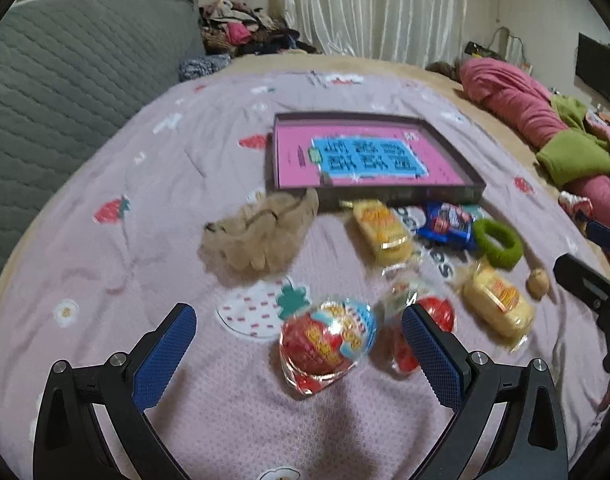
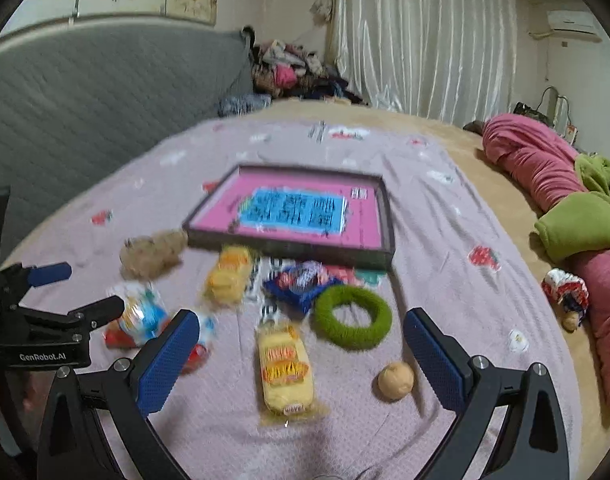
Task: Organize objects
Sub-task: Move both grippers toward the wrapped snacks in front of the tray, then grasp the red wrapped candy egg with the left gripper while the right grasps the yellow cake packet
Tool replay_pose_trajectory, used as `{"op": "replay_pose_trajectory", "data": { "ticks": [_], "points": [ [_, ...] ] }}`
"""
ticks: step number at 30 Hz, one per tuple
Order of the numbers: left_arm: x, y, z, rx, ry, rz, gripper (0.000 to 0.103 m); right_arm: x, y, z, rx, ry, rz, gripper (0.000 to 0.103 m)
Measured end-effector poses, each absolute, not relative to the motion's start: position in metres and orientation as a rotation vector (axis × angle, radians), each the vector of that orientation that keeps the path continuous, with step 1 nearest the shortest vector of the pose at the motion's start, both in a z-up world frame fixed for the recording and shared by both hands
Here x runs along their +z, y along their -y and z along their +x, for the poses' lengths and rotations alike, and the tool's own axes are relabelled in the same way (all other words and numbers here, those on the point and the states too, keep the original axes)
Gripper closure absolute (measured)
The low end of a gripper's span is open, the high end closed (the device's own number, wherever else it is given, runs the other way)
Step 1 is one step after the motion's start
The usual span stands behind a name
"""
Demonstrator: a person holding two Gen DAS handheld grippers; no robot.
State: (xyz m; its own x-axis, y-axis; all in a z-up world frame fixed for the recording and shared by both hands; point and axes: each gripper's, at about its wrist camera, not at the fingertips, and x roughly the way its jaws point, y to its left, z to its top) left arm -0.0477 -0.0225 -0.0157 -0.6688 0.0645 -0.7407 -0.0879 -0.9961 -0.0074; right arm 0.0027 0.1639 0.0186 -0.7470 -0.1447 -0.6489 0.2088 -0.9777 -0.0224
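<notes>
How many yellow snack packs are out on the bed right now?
2. One yellow snack pack lies just in front of the pink tray; the other yellow pack lies nearer, beside the green ring. None looks hidden.

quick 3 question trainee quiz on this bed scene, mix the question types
1. True or false: the pink tray already holds snacks.
2. Which lies closest between the right gripper fingers? A) green ring B) yellow snack pack C) beige plush
3. Fill in: both grippers are ____, including the left gripper.

Key
1. False; only its printed sheet shows.
2. B
3. open
</notes>
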Motion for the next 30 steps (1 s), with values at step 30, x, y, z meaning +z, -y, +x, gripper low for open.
{"op": "replay_pose_trajectory", "data": {
  "ticks": [30],
  "points": [
    [-0.055, 0.014, -0.074, 2.641, -0.098, -1.33, 0.004, -0.048, -0.135, -0.03, -2.636, -0.465, 1.272, 0.01]
  ]
}}
